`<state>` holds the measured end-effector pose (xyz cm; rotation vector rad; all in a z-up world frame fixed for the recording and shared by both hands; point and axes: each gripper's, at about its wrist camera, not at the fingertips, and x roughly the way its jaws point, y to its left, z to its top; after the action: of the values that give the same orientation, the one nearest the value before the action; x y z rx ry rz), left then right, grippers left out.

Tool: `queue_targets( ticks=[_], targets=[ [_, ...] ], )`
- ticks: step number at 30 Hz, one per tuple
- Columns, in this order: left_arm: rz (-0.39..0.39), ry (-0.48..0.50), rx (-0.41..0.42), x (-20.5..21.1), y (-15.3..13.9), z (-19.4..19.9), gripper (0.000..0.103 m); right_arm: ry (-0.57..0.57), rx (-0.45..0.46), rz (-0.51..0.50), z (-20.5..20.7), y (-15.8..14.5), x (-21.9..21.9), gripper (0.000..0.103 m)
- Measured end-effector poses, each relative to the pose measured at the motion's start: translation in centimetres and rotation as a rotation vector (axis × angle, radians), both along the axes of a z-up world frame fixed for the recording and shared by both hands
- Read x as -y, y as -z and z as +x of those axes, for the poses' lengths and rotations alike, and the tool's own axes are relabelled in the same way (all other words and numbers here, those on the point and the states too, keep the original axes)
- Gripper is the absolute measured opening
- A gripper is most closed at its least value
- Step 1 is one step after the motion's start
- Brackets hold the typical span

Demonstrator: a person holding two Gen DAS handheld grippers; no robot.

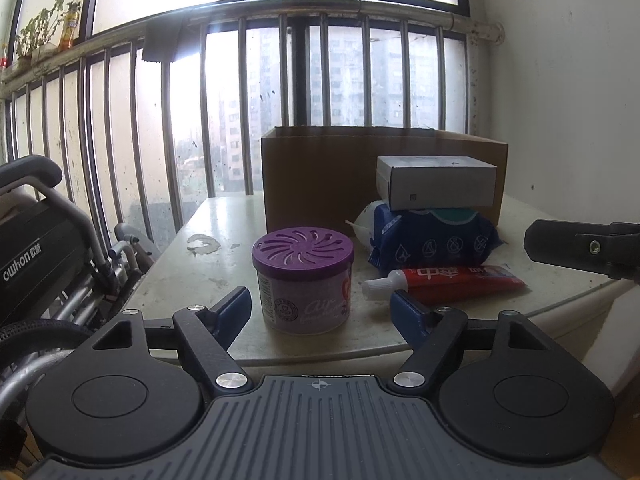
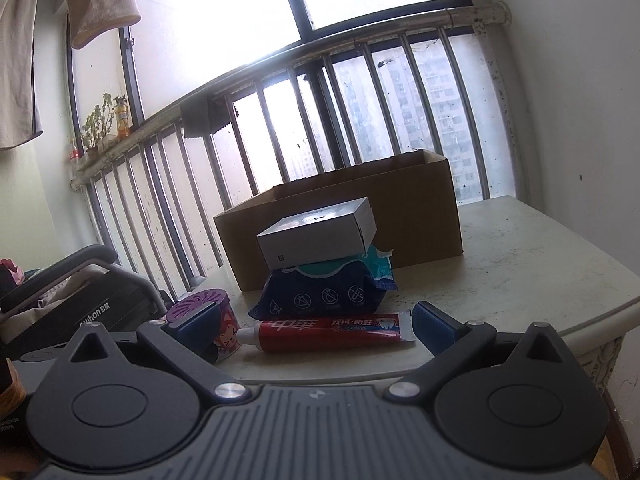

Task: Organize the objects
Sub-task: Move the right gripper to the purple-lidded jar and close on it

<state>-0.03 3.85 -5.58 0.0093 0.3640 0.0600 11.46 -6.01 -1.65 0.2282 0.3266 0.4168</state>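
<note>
A: Item one, cardboard box (image 1: 320, 176): open-topped, at the back of the surface (image 1: 224, 220), presumably the destination.

B: Item two?

A: Air freshener can (image 1: 303, 280), purple vented lid, upright, well in front of the box's left end. The left tool (image 1: 320, 312) has its jaws wide apart on either side of the can, not touching it.

B: The stack?

A: Blue wet-wipes pack (image 1: 436, 240) lies against the front of the box, right half. White carton (image 1: 436, 182) rests on top of it. Red toothpaste tube (image 1: 452, 280) lies flat in front of the wipes, cap toward the can.

B: Right tool?

A: Right tool (image 2: 320, 328), jaws spread apart, empty, facing the tube from the near edge of the surface, not touching it.

B: Risks?

A: In my judgement: the can is smooth and round, so an off-centre closure could twist it or tip it over. It stands toward the front edge, far from the box, so a shove could send it off. The carton only balances on the soft wipes; pulling the pack or nudging it would likely slide it off. The tube is flat, so the tool may scrape the surface.
</note>
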Motion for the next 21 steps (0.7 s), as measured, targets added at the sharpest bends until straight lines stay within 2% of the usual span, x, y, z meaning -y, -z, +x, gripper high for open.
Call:
queue_targets(
  ticks=[5,10,14,17,21],
  targets=[
    [0.004,0.037,-0.011,-1.3,0.3,1.2,0.070,-0.065,0.008,-0.029,0.7,-0.4,-1.0,0.103],
    [0.002,0.093,0.001,-2.0,0.5,2.0,0.069,-0.155,0.011,-0.045,1.8,-1.1,-2.0,0.103],
    [0.055,0.106,-0.017,-1.8,0.9,2.9,0.069,-0.252,0.016,-0.098,2.5,-1.7,-3.3,0.103],
    [0.004,0.111,-0.018,-2.4,1.1,3.2,0.069,-0.303,0.023,-0.143,2.8,-1.9,-4.4,0.103],
    [-0.047,0.107,-0.018,-3.1,1.3,3.7,0.069,-0.339,0.006,-0.140,3.5,-1.8,-5.2,0.103]
  ],
)
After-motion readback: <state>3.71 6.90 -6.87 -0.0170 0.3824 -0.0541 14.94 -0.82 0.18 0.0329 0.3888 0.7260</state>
